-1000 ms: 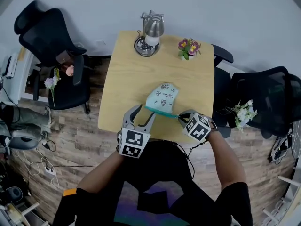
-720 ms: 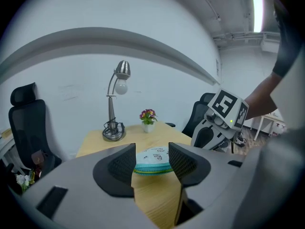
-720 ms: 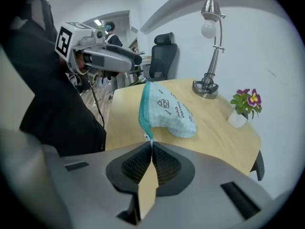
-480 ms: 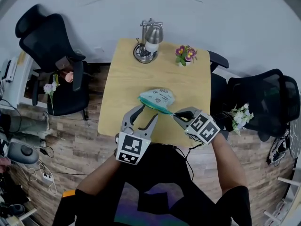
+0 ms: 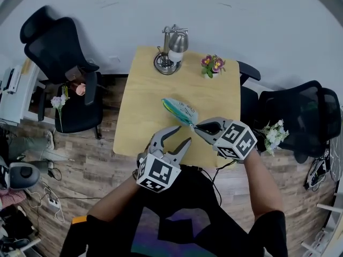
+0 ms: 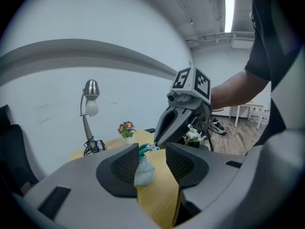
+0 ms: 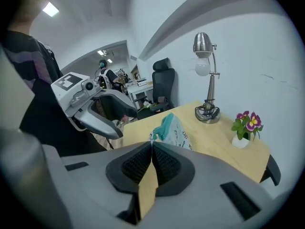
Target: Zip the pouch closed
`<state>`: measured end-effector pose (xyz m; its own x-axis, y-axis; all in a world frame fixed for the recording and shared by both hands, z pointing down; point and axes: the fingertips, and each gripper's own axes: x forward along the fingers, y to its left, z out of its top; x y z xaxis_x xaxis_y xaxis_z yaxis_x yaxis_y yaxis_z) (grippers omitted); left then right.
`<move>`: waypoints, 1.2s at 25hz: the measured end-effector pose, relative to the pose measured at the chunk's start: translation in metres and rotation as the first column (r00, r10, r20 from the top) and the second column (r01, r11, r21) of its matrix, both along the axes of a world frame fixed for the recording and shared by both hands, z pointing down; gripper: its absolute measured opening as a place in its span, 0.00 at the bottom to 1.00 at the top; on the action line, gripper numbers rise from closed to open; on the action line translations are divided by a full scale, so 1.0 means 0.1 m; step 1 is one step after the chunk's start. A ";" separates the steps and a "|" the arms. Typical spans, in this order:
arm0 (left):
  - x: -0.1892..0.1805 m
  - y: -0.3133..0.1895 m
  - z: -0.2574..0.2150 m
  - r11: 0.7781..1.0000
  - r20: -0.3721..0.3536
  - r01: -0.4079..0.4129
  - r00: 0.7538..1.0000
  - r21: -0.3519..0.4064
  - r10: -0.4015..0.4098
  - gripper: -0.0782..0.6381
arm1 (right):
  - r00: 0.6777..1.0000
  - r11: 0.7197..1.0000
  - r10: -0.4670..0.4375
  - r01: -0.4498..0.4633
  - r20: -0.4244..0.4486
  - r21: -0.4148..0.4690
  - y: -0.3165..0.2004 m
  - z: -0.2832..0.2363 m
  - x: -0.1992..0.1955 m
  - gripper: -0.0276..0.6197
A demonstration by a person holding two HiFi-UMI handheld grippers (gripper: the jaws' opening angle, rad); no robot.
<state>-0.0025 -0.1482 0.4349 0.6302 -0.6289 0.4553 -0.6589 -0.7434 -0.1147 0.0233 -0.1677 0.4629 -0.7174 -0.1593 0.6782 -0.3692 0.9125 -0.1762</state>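
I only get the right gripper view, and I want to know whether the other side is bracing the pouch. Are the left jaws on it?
Observer: No. The left gripper is open; its jaws have just been closing, with nothing pressed between them.
Operator: Where's the pouch relative to it?
Observer: In the left gripper view the pouch sits just beyond the jaws, lined up with their gap.
Operator: And my grip?
Observer: The right gripper pinches only the teal zipper end; the body droops below it.
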 end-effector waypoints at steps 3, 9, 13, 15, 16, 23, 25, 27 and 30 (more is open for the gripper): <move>0.04 0.00 0.03 0.999 0.031 -0.034 0.999 0.012 0.034 0.36 | 1.000 1.000 -0.022 0.022 0.000 0.014 -0.01 -0.07 -0.05 0.08; 0.06 0.02 0.15 0.998 0.085 -0.064 0.994 0.016 0.062 0.35 | 0.996 0.996 -0.088 0.088 -0.001 0.005 0.08 -0.13 -0.09 0.08; 0.08 0.00 0.18 0.997 0.109 -0.068 0.992 0.031 0.064 0.30 | 0.993 0.993 -0.115 0.115 -0.008 -0.012 0.12 -0.12 -0.08 0.08; 0.11 0.00 0.19 0.996 0.124 -0.082 0.989 0.039 0.077 0.30 | 0.993 0.993 -0.120 0.120 -0.007 -0.016 0.14 -0.12 -0.08 0.08; 0.13 0.00 0.19 0.995 0.133 -0.091 0.987 0.042 0.085 0.30 | 0.993 0.992 -0.121 0.121 -0.006 -0.017 0.14 -0.12 -0.08 0.08; 0.17 -0.04 0.25 0.991 0.173 -0.120 0.979 0.059 0.108 0.27 | 0.990 0.990 -0.141 0.141 -0.028 -0.017 0.14 -0.08 -0.06 0.08; 0.18 -0.04 0.26 0.991 0.172 -0.124 0.979 0.055 0.113 0.25 | 0.989 0.989 -0.146 0.145 -0.033 -0.019 0.14 -0.07 -0.05 0.08; 0.18 -0.04 0.27 0.991 0.163 -0.126 0.980 0.048 0.117 0.25 | 0.989 0.989 -0.145 0.145 -0.033 -0.023 0.14 -0.07 -0.04 0.08; 0.20 -0.02 0.25 0.990 0.140 -0.131 0.982 0.043 0.124 0.22 | 0.989 0.989 -0.144 0.143 -0.029 -0.025 0.13 -0.07 -0.03 0.08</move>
